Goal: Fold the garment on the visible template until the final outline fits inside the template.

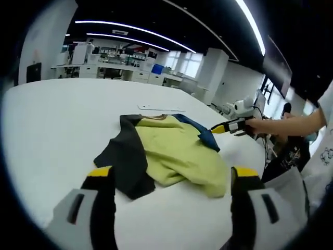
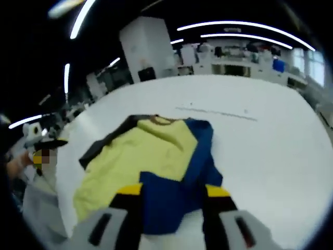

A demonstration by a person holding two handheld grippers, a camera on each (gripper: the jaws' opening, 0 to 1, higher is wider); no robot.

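Note:
A yellow-green garment (image 1: 174,151) lies crumpled on the white table (image 1: 62,120), with a dark sleeve (image 1: 125,156) on one side and a blue sleeve (image 1: 200,130) on the other. My left gripper (image 1: 171,174) is open, its jaws standing wide apart just short of the garment's near edge. A hand holds my right gripper (image 1: 226,126) at the blue sleeve's edge. In the right gripper view, the right gripper (image 2: 171,191) is open, with the blue sleeve (image 2: 177,192) lying between and under its jaws and the yellow body (image 2: 140,151) beyond. A thin pale template line (image 2: 216,113) crosses the table behind the collar.
The same pale strip (image 1: 161,108) lies beyond the garment in the left gripper view. A person's forearm (image 1: 291,122) reaches in from the right. Desks and shelves (image 1: 114,62) stand past the table's far edge. Bare tabletop (image 2: 270,146) spreads beside the garment.

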